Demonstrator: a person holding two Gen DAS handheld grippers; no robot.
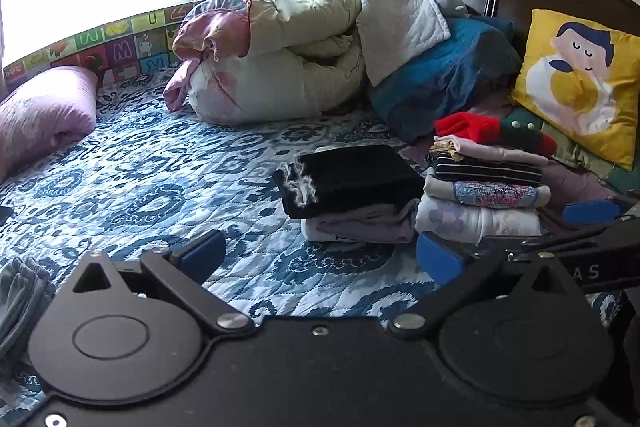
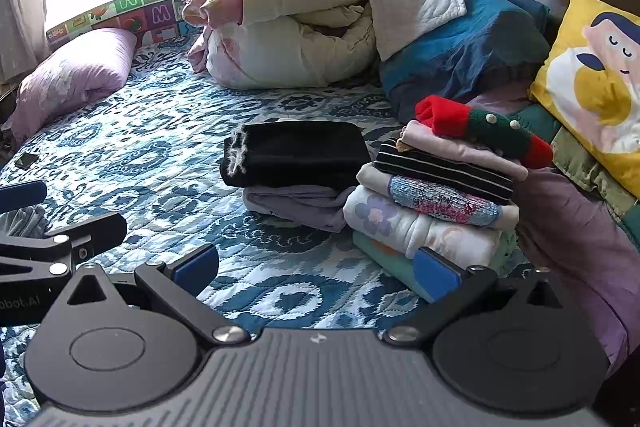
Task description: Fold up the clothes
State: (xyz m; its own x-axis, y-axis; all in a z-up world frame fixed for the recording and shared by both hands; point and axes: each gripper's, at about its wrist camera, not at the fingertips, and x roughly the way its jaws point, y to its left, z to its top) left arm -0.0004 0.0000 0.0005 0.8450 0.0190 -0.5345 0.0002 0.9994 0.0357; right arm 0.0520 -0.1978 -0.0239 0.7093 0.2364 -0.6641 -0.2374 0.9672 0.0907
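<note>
A folded black garment (image 1: 352,177) (image 2: 296,153) lies on a folded lilac one (image 1: 360,225) (image 2: 296,205) on the bed. To its right stands a stack of several folded clothes (image 1: 484,195) (image 2: 436,195) topped by a red and green knit (image 1: 492,131) (image 2: 480,125). A grey garment (image 1: 20,299) (image 2: 24,221) lies unfolded at the near left. My left gripper (image 1: 320,259) is open and empty above the quilt. My right gripper (image 2: 316,267) is open and empty, its right finger (image 2: 436,273) against the stack's base. The right gripper shows in the left wrist view (image 1: 588,213).
The bed is covered by a blue patterned quilt (image 1: 160,179) (image 2: 160,147). A bundled duvet (image 1: 288,55) (image 2: 304,27), blue blanket (image 1: 440,79), yellow cushion (image 1: 580,79) and pink pillow (image 1: 44,111) lie around it. A phone (image 2: 26,159) lies at the left.
</note>
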